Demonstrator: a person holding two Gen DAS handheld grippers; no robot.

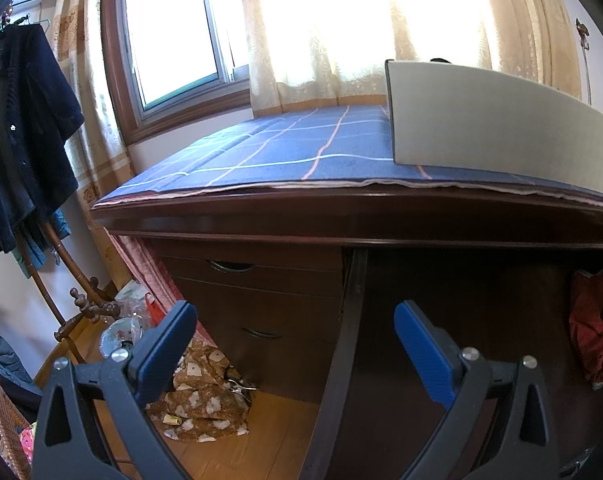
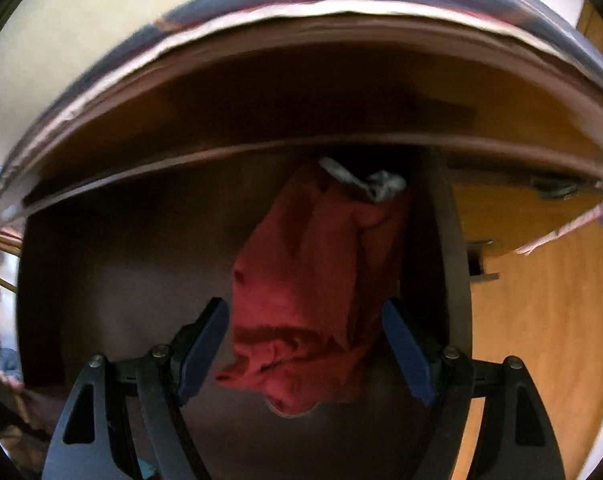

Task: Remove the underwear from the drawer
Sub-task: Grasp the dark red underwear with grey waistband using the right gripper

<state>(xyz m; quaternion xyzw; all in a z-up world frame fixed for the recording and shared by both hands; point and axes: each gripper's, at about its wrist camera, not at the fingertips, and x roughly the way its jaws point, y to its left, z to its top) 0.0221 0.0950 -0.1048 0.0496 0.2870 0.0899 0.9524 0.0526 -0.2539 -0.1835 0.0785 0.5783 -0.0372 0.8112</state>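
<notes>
Underwear [image 2: 313, 280] apparently inside drawer [image 2: 121, 280], under desk [image 1: 341, 216].

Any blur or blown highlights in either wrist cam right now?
Left wrist view: sharp, but the window and curtains are blown out and the open drawer is in deep shadow. Right wrist view: motion-blurred throughout, red underwear smeared, desk edge bowed by the fisheye.

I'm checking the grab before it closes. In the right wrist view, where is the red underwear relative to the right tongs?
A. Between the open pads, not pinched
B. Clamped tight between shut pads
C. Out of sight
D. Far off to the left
A: the red underwear lies in the gap of the right tongs, whose pads stand apart on either side.
</notes>
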